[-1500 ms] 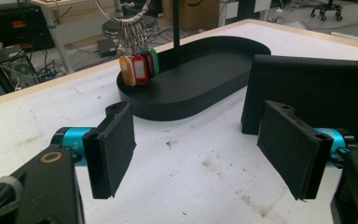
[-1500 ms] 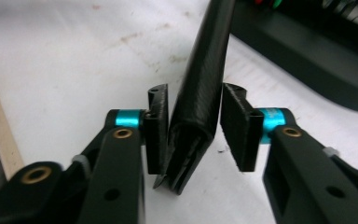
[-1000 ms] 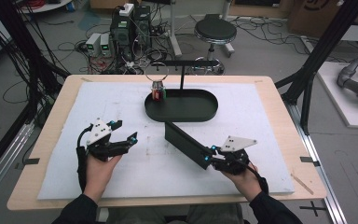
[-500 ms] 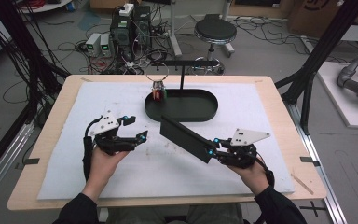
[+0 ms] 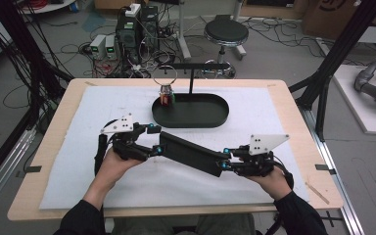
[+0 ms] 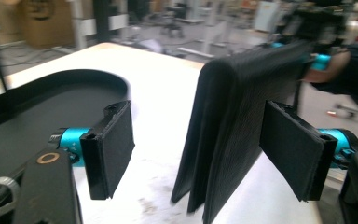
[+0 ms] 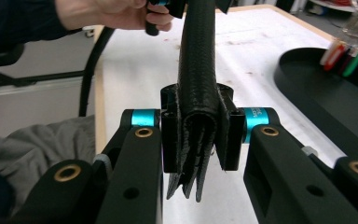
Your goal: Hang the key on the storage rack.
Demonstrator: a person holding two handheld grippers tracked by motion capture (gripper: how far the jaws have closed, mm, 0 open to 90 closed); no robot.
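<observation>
**A:** High view first, from near to far: my right gripper (image 5: 223, 165) is clamped on the near right end of the black folded case (image 5: 188, 152), and I hold it above the white mat (image 5: 274, 117). Is my left side ready?

**B:** Your left gripper (image 5: 155, 148) has its jaws wide around the far left end. In the left gripper view the case (image 6: 242, 121) stands between the pads (image 6: 114, 140), not pressed.

**A:** So how do I do this well?

**B:** I think you should center the case between the pads, close slowly, and keep the right grip firm so the folded layers do not slip. Mind the black tray (image 5: 191, 111) farther behind.
</observation>
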